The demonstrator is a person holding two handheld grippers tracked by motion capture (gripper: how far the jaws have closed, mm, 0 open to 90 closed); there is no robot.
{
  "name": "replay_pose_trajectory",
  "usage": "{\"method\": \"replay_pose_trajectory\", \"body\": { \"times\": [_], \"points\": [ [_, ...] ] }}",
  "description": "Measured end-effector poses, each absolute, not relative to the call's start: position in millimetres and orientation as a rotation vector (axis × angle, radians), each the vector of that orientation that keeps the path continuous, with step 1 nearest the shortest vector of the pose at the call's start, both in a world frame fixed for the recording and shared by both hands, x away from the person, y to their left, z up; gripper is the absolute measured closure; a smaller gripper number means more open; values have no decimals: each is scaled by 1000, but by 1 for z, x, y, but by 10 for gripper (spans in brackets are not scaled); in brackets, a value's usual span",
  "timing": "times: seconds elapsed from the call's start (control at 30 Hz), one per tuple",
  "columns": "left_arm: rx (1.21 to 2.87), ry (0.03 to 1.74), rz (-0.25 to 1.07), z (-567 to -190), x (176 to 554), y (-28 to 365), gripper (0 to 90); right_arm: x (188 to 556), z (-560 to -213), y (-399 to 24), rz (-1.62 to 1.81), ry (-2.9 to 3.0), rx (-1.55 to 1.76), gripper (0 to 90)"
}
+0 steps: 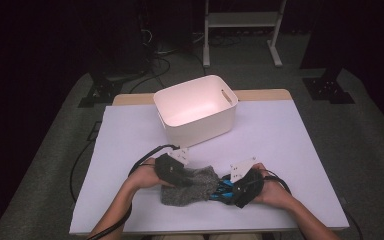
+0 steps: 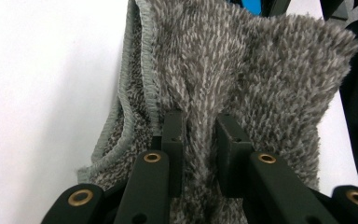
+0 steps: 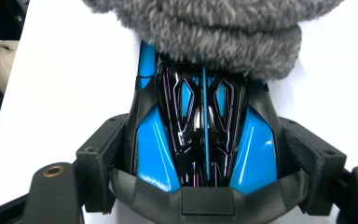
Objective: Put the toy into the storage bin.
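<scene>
Near the white bin (image 1: pixel 196 107), on its near side in the high view, we see both hands working close together on the white surface (image 1: pixel 290 145). Our left gripper (image 1: pixel 182 179) sits on a fluffy grey cloth (image 1: pixel 192 187), which lies well in front of the bin, toward the person. Our right gripper (image 1: pixel 226 191) holds a blue and black object (image 1: pixel 224 187) just beside the cloth, on the side away from the left gripper. We can read no brand, label or writing on the bin, the cloth or the object from this height.

From the left gripper view, we see the fingers (image 2: pixel 175 135) closed on a raised fold of the grey cloth (image 2: pixel 242 70), pile bunched between them. A stitched hem runs down the cloth's edge where it meets the surface (image 2: pixel 42 84).

From the right gripper view, we see the fingers (image 3: pixel 100 158) clamped on the two sides of the blue and black object (image 3: pixel 205 135), a glossy shell with blue panels. Its far end is tucked under the cloth (image 3: pixel 223 28). No lettering shows on the shell.
</scene>
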State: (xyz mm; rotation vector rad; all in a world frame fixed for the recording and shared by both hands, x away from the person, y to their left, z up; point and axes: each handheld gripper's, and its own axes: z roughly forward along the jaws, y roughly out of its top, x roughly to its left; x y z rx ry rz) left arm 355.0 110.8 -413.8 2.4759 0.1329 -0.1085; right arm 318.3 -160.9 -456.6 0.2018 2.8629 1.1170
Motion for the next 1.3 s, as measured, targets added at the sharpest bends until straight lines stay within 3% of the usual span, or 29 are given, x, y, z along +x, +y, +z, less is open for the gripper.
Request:
{"method": "replay_pose_trajectory", "body": {
  "times": [0.37,0.73,0.83,1.03,1.3],
  "points": [
    [2468,88,-142,-417,351,97,750,321,-455,-155,1102,2885,204,228],
    [2472,109,-112,-413,347,108,743,313,-449,-168,1093,2866,302,200],
    [2445,89,-105,-403,342,108,592,314,-451,-169,1102,2855,307,220],
    [2439,52,-68,-389,337,96,451,312,-452,-169,1108,2841,308,219],
    [2475,-39,-33,-395,332,54,398,311,-453,-169,1123,2823,307,221]
  ]
}}
